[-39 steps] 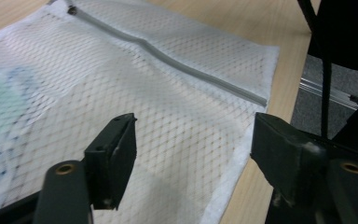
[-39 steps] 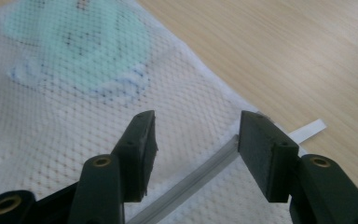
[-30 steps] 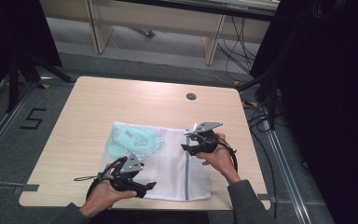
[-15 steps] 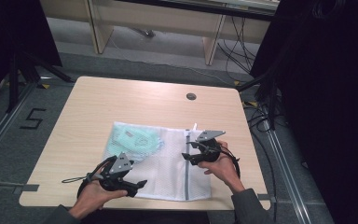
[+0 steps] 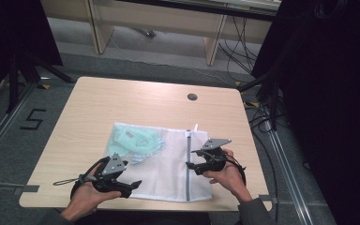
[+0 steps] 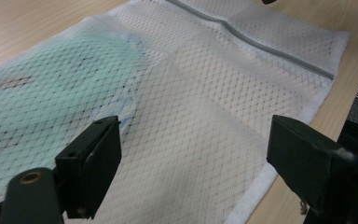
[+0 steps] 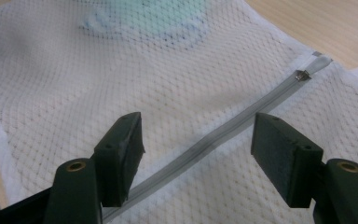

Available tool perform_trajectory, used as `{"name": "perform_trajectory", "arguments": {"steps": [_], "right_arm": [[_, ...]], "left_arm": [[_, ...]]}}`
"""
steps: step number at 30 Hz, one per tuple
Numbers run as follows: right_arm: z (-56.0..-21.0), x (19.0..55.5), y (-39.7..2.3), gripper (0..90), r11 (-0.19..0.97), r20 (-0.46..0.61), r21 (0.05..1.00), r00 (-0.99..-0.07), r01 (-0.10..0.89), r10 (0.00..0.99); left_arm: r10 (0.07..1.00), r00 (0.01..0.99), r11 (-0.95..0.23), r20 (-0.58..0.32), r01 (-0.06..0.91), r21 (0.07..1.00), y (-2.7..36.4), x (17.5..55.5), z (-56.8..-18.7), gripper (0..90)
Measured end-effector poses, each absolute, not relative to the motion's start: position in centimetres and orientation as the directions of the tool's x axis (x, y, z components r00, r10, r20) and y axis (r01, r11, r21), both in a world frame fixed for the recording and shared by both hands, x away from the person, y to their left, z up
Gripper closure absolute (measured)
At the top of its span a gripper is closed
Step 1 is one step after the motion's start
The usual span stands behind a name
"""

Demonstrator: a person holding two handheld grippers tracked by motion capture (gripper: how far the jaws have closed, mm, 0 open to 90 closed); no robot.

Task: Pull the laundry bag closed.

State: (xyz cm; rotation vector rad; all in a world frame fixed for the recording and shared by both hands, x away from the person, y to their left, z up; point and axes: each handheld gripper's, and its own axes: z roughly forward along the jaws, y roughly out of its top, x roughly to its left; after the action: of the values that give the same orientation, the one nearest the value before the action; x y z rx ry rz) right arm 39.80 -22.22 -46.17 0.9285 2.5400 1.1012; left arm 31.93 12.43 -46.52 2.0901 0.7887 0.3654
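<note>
High view: nearest the person, the left gripper sits at the near left corner of the white mesh laundry bag, jaws wide apart over the mesh and gripping nothing. The right gripper hovers at the bag's right part, its jaws having just been opening, spread wide with the grey zipper running beneath the gap, nothing pinched. The bag lies flat on the wooden table, its zipper running from the near edge away toward the far edge. Farther left, a pale green garment shows through the mesh.
</note>
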Motion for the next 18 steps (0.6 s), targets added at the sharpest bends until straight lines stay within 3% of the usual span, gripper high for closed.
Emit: {"name": "perform_trajectory", "arguments": {"steps": [18], "right_arm": [[-46.7, 37.1, -23.7, 30.5, 0.525, 0.058, 0.706, -0.778, 0.475, 0.626]], "left_arm": [[0.683, 0.73, -0.416, -0.028, 0.42, 0.807, 14.2, 31.0, -46.3, 17.3]]}}
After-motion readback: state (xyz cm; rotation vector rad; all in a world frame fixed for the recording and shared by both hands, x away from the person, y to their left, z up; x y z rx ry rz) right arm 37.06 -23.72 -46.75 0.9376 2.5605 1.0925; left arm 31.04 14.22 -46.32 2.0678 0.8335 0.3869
